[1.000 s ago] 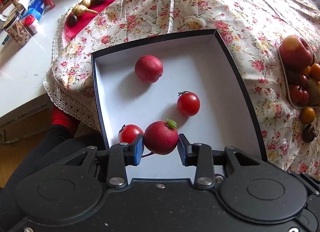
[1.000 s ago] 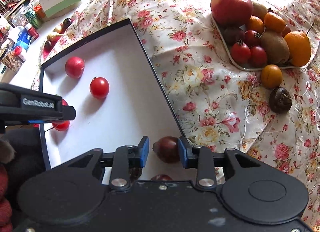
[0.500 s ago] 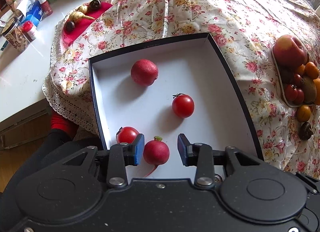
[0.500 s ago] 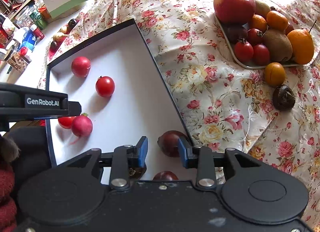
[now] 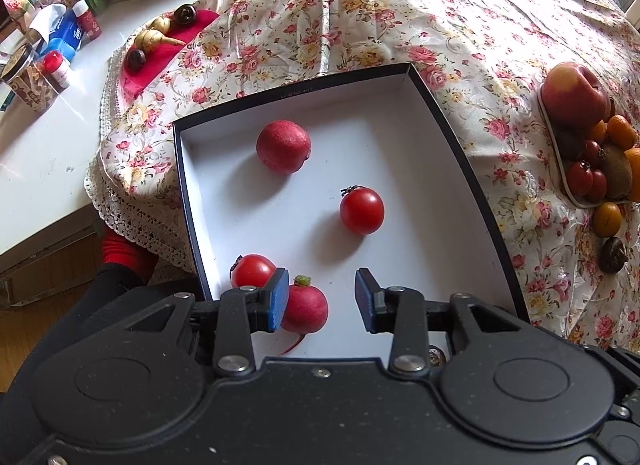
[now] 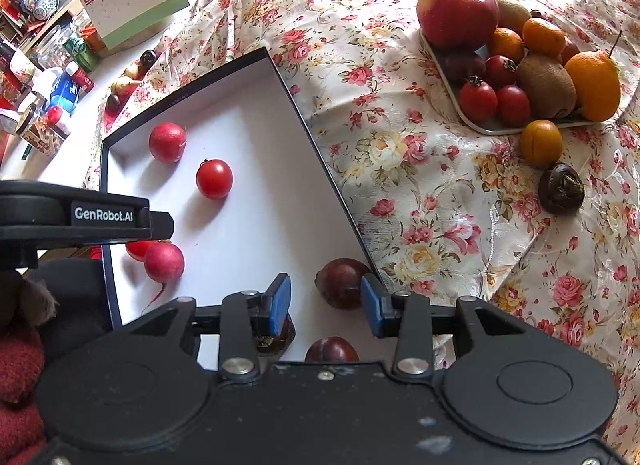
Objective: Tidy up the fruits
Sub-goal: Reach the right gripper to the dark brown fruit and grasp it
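The box (image 5: 472, 169) lies open on the flowered cloth (image 5: 360, 17) and takes the small red things: two tomatoes, one mid-floor (image 5: 362, 211) and one at the near left wall (image 5: 252, 269), a round radish (image 5: 283, 147) toward the far end, and a tailed radish (image 5: 306, 311) just beside the near tomato. The left gripper (image 5: 322, 299) hangs over that tailed radish with its jaws wide; the radish sits on the floor of the box against the left pad's side, gripped by nothing, so it looks set down (grouped, probably, with the other reds).

The right gripper (image 6: 326, 301) stands over the box's near right corner. Its jaws have just been opening, and the dark plum (image 6: 343, 283) lies between them with a gap on the left side, seemingly let go. A second plum (image 6: 332, 349) and a darker fruit (image 6: 276, 339) lie closer in, half hidden by the gripper.

The plum rests close to the right wall, so that pad has little room to move sideways. The middle of the box is bare. The tray (image 6: 452, 101) of fruit waits well off to the right, with an orange fruit (image 6: 541, 143) and a dark one (image 6: 561, 188) loose on the cloth before it.
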Demonstrator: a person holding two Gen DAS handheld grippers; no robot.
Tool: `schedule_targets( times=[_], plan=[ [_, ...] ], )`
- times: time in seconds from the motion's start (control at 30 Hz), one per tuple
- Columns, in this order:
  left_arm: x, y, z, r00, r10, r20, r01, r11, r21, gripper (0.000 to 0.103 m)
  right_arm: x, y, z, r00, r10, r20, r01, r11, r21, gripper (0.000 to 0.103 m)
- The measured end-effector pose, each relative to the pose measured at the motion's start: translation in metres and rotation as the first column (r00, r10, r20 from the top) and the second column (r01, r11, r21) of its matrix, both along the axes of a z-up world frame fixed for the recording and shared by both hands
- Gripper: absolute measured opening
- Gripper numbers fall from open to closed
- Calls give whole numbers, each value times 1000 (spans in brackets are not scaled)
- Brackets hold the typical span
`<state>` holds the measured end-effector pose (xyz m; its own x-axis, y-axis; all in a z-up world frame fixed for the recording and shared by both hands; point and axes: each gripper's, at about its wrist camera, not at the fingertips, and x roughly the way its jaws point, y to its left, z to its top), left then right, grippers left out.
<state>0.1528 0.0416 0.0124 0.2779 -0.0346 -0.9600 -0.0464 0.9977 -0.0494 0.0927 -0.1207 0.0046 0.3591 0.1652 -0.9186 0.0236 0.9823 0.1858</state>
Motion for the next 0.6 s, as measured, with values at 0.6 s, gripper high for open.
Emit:
schedule_targets(
  times=[0.6],
  plan=[
    [-2, -4, 3, 1000, -28, 12, 28, 1000, -11, 46, -30, -187, 28, 940, -331, 87, 332, 943, 5, 42]
  ],
)
